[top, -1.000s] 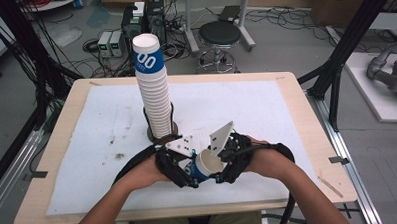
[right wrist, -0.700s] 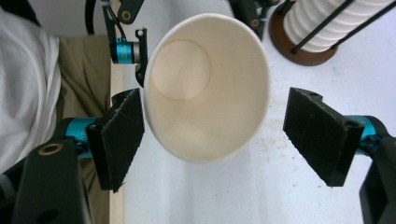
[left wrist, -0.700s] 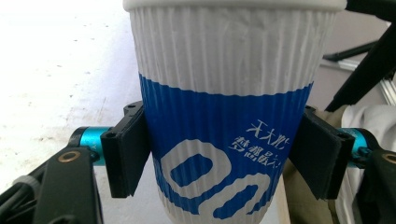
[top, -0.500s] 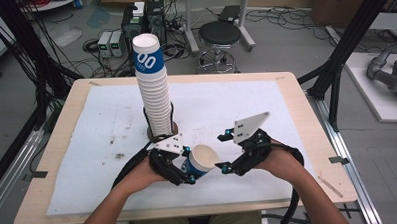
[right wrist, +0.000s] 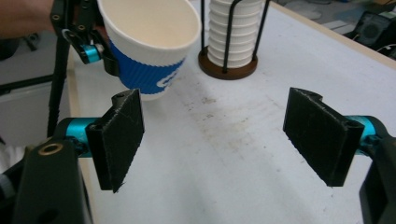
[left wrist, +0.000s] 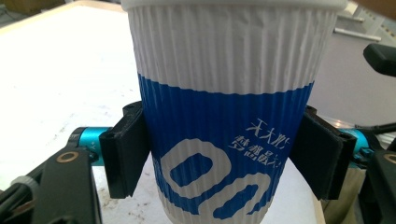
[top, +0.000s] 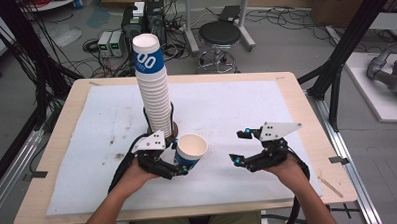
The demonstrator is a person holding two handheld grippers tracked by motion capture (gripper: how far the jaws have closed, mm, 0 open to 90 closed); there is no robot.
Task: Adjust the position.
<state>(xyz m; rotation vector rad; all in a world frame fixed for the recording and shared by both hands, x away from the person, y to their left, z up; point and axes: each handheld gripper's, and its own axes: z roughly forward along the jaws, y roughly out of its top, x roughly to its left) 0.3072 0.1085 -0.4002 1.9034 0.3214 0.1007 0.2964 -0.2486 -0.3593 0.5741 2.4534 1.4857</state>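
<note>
High view overhead facing forward, gripper views close, level, sharing the cup [top: 190, 151].

A: Which item is in hand?

B: A ribbed paper cup [top: 190, 151], white above, with a blue band bearing white figures and small characters below. It is empty, mouth up, tilted slightly.

A: Where does it sit?

B: Just in front of the tall cup stack [top: 154, 88], near that stack's round wooden base, clamped at its blue band.
</note>
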